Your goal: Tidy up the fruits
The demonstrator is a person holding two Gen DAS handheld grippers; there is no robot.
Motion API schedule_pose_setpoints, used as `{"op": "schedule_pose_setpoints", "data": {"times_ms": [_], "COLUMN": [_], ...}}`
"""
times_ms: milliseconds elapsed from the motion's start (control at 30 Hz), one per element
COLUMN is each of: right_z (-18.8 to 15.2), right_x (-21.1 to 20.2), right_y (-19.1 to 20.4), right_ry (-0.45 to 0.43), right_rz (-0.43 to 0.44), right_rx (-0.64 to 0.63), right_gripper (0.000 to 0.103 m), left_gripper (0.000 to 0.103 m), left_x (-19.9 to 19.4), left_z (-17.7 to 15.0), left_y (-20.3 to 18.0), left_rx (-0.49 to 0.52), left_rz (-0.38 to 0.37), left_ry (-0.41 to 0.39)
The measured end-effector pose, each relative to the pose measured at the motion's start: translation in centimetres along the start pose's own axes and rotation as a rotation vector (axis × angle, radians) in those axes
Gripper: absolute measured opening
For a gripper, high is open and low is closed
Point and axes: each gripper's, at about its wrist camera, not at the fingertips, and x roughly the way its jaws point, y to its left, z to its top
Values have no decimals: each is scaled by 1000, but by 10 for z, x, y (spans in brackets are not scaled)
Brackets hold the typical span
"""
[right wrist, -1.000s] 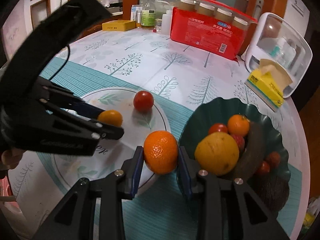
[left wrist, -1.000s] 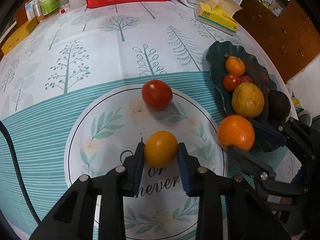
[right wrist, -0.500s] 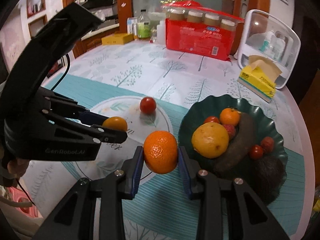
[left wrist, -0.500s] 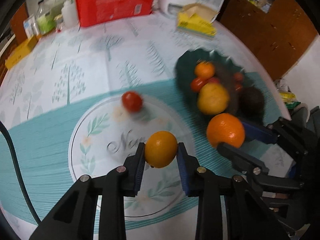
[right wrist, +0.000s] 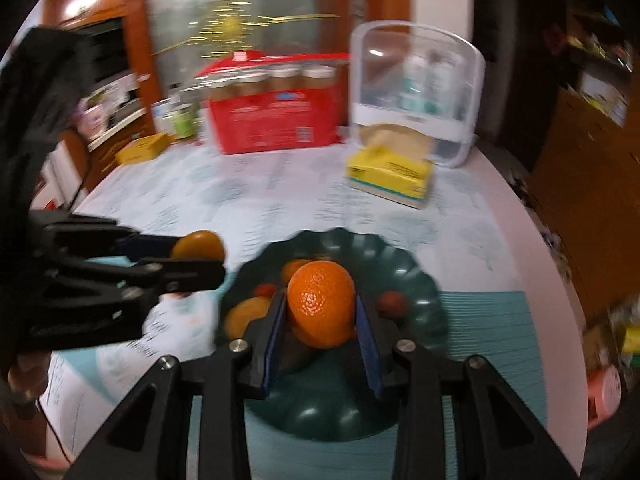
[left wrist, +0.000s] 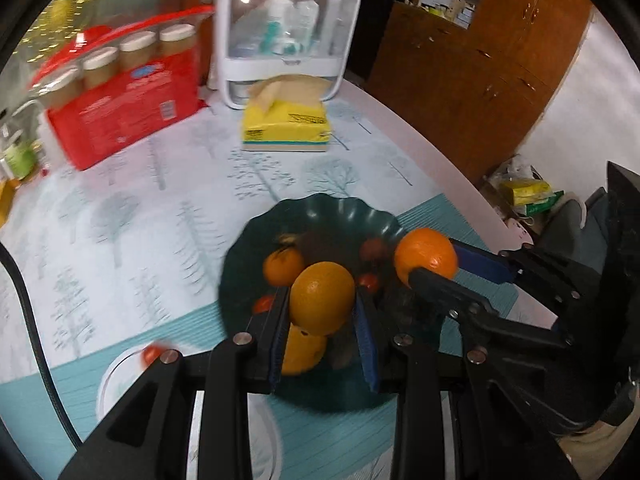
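- The left gripper (left wrist: 322,320) clamps a smooth yellow-orange citrus (left wrist: 322,298), held above the dark green scalloped bowl (left wrist: 248,248), seemingly for release there.
- The right gripper (right wrist: 320,322) pinches a pebbly mandarin (right wrist: 322,304) above the same bowl, for the same reason.
- The bowl already gathers a mandarin, a yellow fruit and small red ones.
- One tomato (left wrist: 151,354) waits on the tablecloth (left wrist: 120,216).

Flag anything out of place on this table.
One small red tomato sits alone on the white printed circle of the tablecloth, outside the dark green scalloped plate that holds the other fruit. Nothing looks spilled or damaged, though both views are blurred.
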Motion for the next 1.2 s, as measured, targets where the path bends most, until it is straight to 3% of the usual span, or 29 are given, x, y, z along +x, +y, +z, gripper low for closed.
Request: {"op": "schedule_pose_setpoints", "data": {"times_ms": [267, 533, 600, 667, 767, 900, 1200], "right_z": [-1, -11, -11, -11, -12, -15, -17], "right_x": [53, 79, 79, 79, 75, 70, 57], "right_y": [-31, -34, -29, -23, -17, -13, -13], "right_ry": [85, 115, 112, 110, 101, 92, 78], "right_rz": [-14, 24, 10, -7, -10, -4, 8], "right_rx": [56, 73, 37, -3, -39, -38, 10], "right_gripper": [35, 36, 37, 37, 40, 45, 45], "left_gripper": [29, 31, 35, 53, 70, 73, 77], "left_x": [71, 96, 97, 95, 87, 77, 60], "left_z": [17, 19, 18, 16, 15, 11, 0], "left_y": [1, 11, 13, 14, 17, 19, 23], "left_rx": [-17, -33, -37, -36, -41, -40, -65], "left_rz": [-30, -32, -25, -23, -19, -7, 31], "left_ry": [106, 152, 160, 160, 140, 130, 123]}}
